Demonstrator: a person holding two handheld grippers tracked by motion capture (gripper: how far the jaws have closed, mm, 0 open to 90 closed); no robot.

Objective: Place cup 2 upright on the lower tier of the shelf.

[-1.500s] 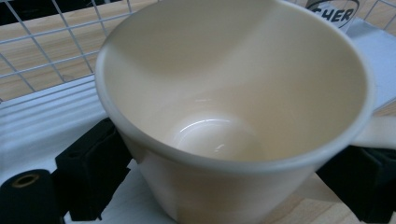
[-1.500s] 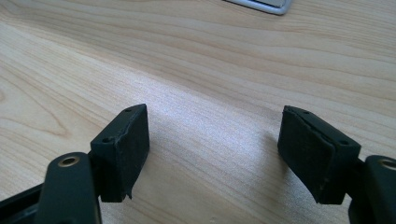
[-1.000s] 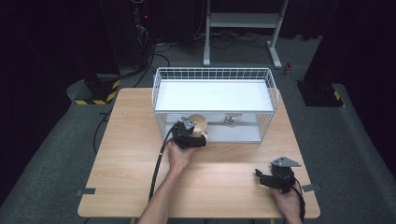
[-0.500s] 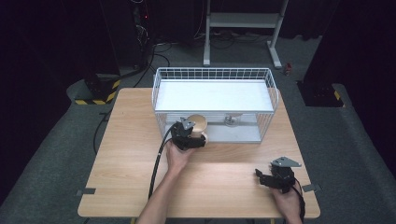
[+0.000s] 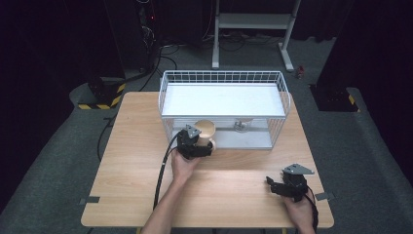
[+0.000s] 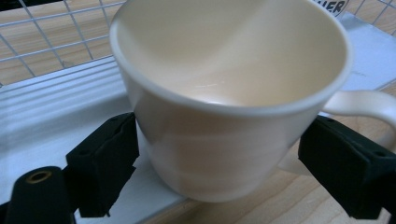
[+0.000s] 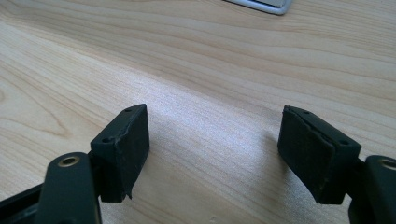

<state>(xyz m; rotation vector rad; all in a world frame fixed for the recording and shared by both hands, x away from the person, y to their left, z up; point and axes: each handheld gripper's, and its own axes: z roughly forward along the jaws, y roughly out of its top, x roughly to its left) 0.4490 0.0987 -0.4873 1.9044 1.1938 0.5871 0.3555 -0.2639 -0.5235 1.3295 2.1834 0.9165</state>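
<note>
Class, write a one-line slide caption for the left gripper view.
Left tool with its black jaws either side of a cream mug at the front edge of the white wire basket.

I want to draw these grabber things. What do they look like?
Each gripper, left and right, is black with two blocky jaws, a brass-coloured rivet by the jaws and a grey three-cornered plate on top. A black cable trails from the left one. The forearms are bare, without sleeves.
</note>
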